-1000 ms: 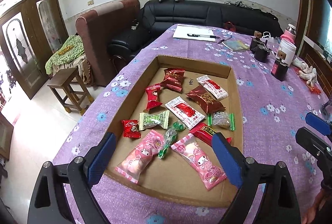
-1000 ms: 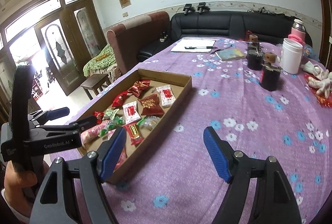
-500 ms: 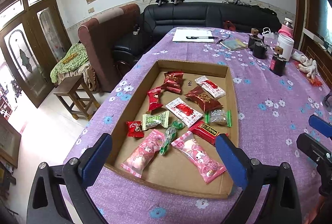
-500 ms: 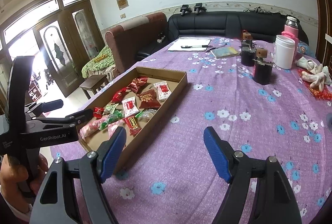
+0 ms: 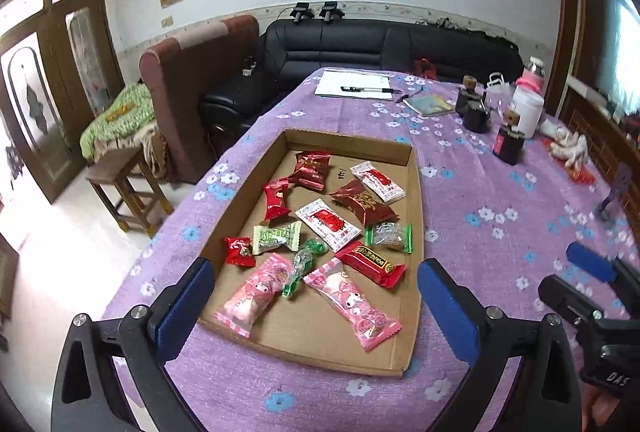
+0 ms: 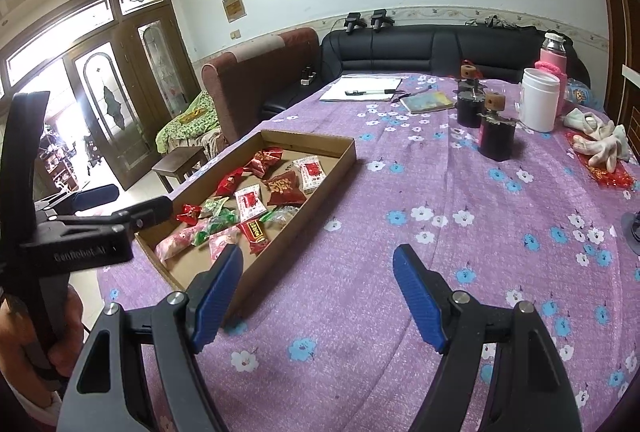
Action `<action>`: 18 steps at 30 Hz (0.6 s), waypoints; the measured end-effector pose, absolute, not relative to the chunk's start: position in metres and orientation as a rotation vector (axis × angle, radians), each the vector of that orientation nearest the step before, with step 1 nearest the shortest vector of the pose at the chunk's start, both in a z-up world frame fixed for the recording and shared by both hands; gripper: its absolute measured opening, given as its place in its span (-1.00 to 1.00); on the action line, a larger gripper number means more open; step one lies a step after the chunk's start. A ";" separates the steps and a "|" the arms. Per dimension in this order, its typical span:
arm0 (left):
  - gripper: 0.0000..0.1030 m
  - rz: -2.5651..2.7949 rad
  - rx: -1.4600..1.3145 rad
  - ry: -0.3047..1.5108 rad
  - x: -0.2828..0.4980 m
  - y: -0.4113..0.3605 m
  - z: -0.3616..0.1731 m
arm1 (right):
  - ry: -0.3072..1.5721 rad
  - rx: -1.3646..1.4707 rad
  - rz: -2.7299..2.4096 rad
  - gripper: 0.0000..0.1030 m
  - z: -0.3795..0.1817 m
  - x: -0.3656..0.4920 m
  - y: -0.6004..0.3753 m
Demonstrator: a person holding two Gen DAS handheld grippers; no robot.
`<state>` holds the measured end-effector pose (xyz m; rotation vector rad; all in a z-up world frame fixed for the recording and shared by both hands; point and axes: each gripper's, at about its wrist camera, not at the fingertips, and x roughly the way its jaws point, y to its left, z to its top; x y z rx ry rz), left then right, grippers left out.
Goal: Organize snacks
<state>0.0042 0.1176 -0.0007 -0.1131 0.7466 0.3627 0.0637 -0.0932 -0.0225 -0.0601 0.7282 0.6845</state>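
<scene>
So, all the snacks sit in the cardboard tray, mixed by kind, and both grippers are held clear of them.

Left wrist view: the left gripper (image 5: 316, 296) hovers over the near end of the cardboard tray (image 5: 414, 199), its fingers wide apart and holding nothing; inside lie 2 pink packets (image 5: 256, 292), red wrappers (image 5: 370, 264), 2 white packets (image 5: 326, 224) and green candies (image 5: 276, 238), loose and interleaved, not grouped. Right wrist view: the right gripper (image 6: 316, 296) is over the bare purple tablecloth (image 6: 440, 191) beside the tray, fingers likewise spread and empty. In my judgement this fits either snacks gathered into the tray as the finished result, or a jumble waiting to be sorted by kind; these pictures cannot settle which.
</scene>
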 end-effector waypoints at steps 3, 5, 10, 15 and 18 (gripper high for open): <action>0.98 0.322 -0.159 0.703 -0.003 0.122 0.003 | 0.732 -0.057 0.680 0.50 -0.024 0.064 -0.095; 0.98 0.268 -0.220 0.685 -0.006 0.126 0.003 | 0.736 -0.057 0.678 0.50 -0.025 0.064 -0.095; 0.98 0.292 -0.234 0.720 -0.004 0.131 -0.006 | 0.737 -0.069 0.676 0.50 -0.026 0.064 -0.093; 0.98 0.336 -0.200 0.717 -0.008 0.130 -0.008 | 0.744 -0.090 0.674 0.51 -0.028 0.060 -0.091; 0.98 0.349 -0.185 0.712 -0.012 0.130 -0.007 | 0.745 -0.134 0.676 0.66 -0.030 0.058 -0.083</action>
